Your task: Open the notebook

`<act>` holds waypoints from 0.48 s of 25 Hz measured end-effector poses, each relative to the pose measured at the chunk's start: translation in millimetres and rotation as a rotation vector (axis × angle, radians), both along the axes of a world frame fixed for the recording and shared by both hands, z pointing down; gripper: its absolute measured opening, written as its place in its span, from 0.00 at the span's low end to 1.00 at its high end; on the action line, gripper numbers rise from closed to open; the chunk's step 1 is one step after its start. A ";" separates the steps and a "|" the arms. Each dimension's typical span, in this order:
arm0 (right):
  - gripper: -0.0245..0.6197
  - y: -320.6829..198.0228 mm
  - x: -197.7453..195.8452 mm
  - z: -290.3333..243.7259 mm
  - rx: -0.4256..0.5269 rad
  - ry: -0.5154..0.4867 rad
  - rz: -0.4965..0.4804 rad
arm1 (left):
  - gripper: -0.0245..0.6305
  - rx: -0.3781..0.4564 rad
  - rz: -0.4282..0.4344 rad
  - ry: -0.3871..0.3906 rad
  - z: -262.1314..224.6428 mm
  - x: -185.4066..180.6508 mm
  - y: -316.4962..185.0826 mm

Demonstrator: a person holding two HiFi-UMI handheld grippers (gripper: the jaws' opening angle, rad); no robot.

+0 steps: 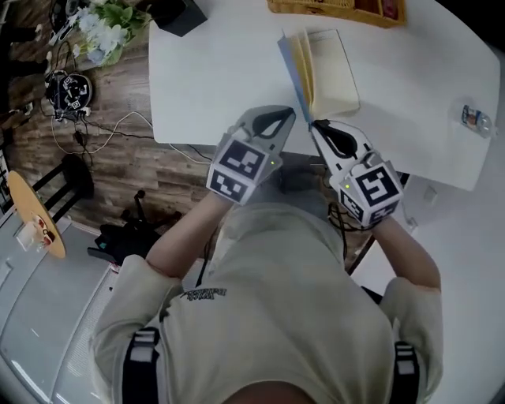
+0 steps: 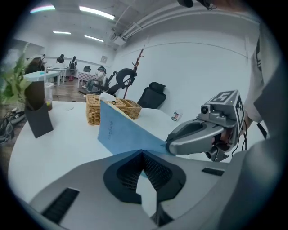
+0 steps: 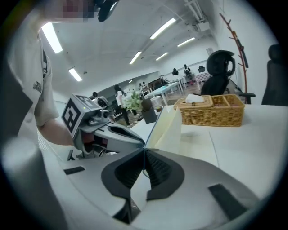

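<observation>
Cover-lift step. Left gripper [image 1: 291,117] & right gripper [image 1: 314,125] both pinched shut on thin blue card cover [image 1: 288,65], raised off cream-paged notebook [image 1: 335,75] near woven wicker basket [image 1: 316,8]. Next: swing cover over flat, w/o tearing.

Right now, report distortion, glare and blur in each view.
Head view: even light, sharp, no glare on table. Left gripper view: fisheye, dark corners, bright ceiling strips, left tongs soft, notebook fairly sharp. Right gripper view: same fisheye and dark corners, basket sharp.
</observation>
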State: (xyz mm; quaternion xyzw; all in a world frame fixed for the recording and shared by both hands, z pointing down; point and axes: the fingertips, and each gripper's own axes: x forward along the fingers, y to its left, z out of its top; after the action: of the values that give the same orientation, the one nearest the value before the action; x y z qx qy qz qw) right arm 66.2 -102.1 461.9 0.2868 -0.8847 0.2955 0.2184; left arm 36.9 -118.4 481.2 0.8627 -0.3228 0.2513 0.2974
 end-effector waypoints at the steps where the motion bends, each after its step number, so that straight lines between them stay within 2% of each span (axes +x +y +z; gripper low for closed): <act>1: 0.05 5.1 -14.0 1.5 -0.002 -0.001 -0.038 | 0.04 -0.012 -0.026 0.007 -0.9 -10.6 3.7; 5: 0.05 21.5 -54.4 19.1 -0.023 -0.003 -0.150 | 0.04 -0.089 -0.159 0.060 7.4 -41.7 16.9; 7: 0.05 28.3 -65.7 30.9 -0.035 0.006 -0.193 | 0.04 -0.100 -0.204 0.049 16.5 -50.2 20.7; 12: 0.06 40.7 -98.4 69.7 -0.069 0.045 -0.275 | 0.04 -0.151 -0.241 0.033 42.4 -81.7 34.6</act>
State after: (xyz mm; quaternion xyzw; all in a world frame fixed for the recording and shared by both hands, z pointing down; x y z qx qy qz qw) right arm -32.1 -61.4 531.6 0.1616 -0.8999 0.2864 0.2865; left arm -44.7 -83.8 523.6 0.7967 -0.3992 0.2234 0.3949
